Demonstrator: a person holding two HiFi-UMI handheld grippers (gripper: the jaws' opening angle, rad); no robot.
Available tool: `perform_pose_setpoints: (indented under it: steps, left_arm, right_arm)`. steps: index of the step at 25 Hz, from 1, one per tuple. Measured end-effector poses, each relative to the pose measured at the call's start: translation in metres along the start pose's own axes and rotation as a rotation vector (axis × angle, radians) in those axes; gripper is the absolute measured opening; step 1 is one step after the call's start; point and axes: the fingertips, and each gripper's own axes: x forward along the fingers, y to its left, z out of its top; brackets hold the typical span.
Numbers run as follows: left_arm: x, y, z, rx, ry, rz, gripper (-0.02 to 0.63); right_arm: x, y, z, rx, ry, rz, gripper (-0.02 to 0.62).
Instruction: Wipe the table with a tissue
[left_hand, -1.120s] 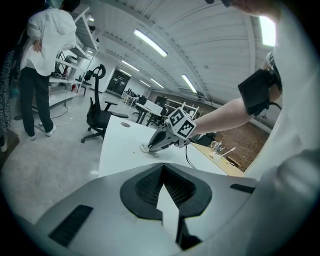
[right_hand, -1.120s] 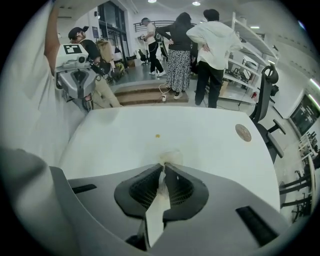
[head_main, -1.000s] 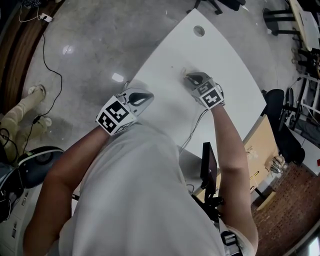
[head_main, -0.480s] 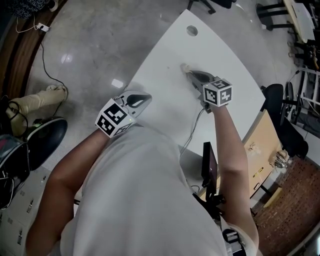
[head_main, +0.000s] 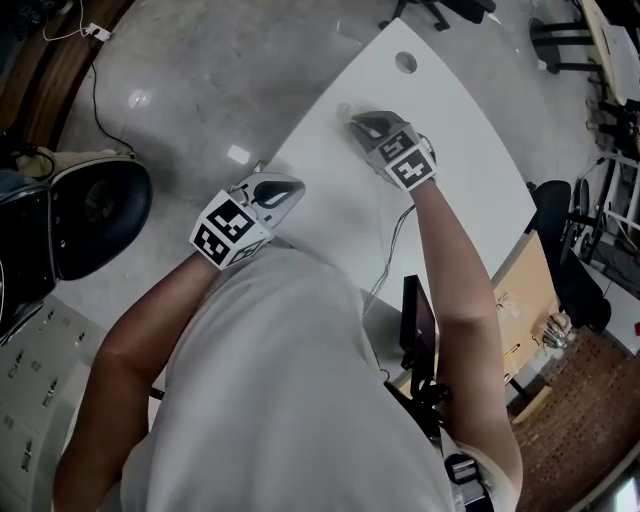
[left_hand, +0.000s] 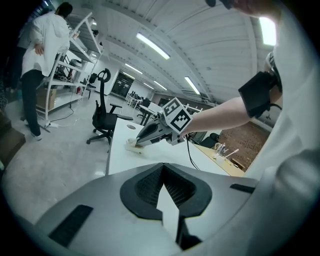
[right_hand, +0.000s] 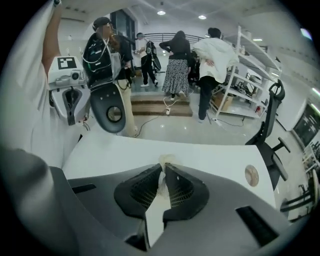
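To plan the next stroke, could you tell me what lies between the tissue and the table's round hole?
Only bare table separates tissue and hole, per head view.

right gripper (head_main: 354, 120): you've pushed it farther up the table (head_main: 455, 150), toward the left edge | tissue (head_main: 343, 110): dragged along, now nearer the hole (head_main: 405, 62)

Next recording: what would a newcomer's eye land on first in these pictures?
The right gripper stands out first: its jaws are closed on a crumpled tissue held down on the white table, near the table's left edge. The left gripper hangs by the table's near corner, jaws together with nothing between them.
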Motion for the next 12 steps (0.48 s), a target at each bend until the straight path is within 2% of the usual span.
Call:
perform_pose_setpoints:
  steps: [4, 12]
  left_arm:
    - [-0.005, 0.002, -0.002, -0.012, -0.003, 0.014, 0.008]
    - [-0.002, 0.005, -0.001, -0.003, 0.004, -0.007, 0.008]
  right_arm:
    - [0.014, -0.002, 0.005, -0.061, 0.038, 0.002, 0.031]
    - [0.024, 0.011, -0.019, -0.069, 0.153, 0.004, 0.031]
